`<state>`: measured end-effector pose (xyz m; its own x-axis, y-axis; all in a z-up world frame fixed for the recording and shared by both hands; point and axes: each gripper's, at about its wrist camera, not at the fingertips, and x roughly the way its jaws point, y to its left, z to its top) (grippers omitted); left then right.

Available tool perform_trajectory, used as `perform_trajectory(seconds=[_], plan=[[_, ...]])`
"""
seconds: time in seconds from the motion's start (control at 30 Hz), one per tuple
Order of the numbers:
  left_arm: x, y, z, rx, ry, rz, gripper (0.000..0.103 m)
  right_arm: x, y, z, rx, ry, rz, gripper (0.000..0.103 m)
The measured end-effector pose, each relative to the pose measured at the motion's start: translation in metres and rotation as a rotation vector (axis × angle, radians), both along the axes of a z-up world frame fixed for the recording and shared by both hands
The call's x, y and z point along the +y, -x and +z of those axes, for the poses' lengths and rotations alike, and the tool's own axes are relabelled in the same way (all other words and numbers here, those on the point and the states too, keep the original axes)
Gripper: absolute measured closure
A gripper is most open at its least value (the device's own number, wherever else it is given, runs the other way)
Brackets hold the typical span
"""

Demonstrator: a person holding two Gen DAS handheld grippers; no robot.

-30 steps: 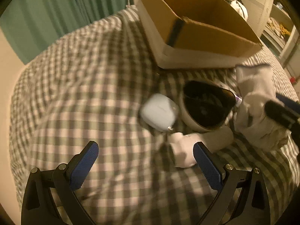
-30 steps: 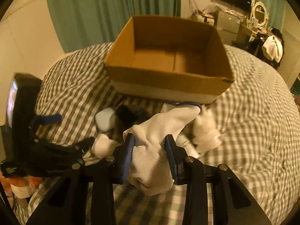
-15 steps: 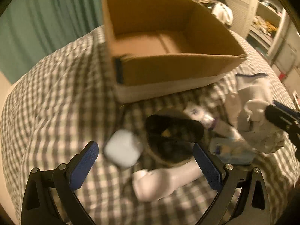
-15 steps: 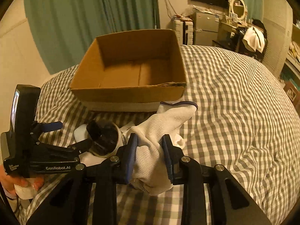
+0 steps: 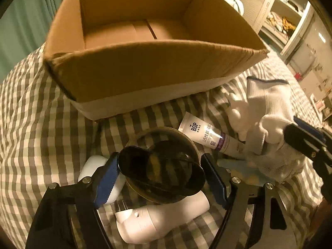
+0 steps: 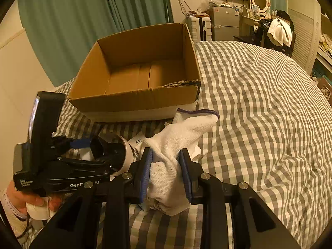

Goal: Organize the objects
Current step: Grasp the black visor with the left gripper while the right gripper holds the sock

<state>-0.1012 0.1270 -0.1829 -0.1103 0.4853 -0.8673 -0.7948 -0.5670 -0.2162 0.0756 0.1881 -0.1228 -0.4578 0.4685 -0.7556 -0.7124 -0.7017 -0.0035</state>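
Observation:
An open cardboard box [image 5: 157, 66] stands empty on the checked bed; it also shows in the right wrist view [image 6: 134, 101]. My left gripper [image 5: 161, 176] is closed around a round dark-lensed white camera-like object [image 5: 164, 166], which also shows in the right wrist view [image 6: 116, 151]. My right gripper [image 6: 166, 172] is shut on a white knitted glove [image 6: 176, 145], held just above the bed; the glove also shows in the left wrist view [image 5: 267, 112].
On the bed lie a white BOP tube [image 5: 207, 134], a small white case [image 5: 93, 166], a white bottle-like item [image 5: 161, 217] and a pale blue packet [image 5: 244, 170]. Green curtains [image 6: 83, 20] hang behind. Furniture stands at the far right [image 6: 269, 27].
My left gripper moved forward and closed around the round dark object. My right gripper kept hold of the glove and shifted slightly right of the box.

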Motion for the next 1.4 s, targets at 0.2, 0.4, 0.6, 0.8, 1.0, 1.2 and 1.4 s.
perform_trajectory(seconds=[0.2,0.4,0.6,0.8,1.0,1.2,1.4], plan=[[-0.007,-0.004,0.011,0.001,-0.03,0.004,0.024,-0.003,0.003,-0.001,-0.024,-0.022,0.0,0.076],[-0.023,-0.006,0.029,0.03,-0.05,0.023,0.024,-0.014,0.001,0.012,-0.022,-0.042,0.008,0.076],[-0.039,-0.012,0.037,-0.001,-0.031,-0.01,0.024,-0.034,0.003,0.031,-0.008,-0.068,0.033,0.076],[-0.064,-0.02,0.026,-0.07,0.008,-0.007,0.024,-0.049,0.0,0.042,0.008,-0.079,0.054,0.076],[-0.075,-0.03,0.02,0.008,0.048,0.031,0.024,-0.056,-0.004,0.045,0.016,-0.079,0.066,0.076],[-0.082,-0.027,0.032,0.012,0.012,0.037,0.044,-0.06,-0.007,0.043,0.022,-0.071,0.075,0.076],[-0.07,-0.028,0.027,0.039,0.03,0.025,0.036,-0.057,-0.01,0.04,0.029,-0.059,0.07,0.076]])
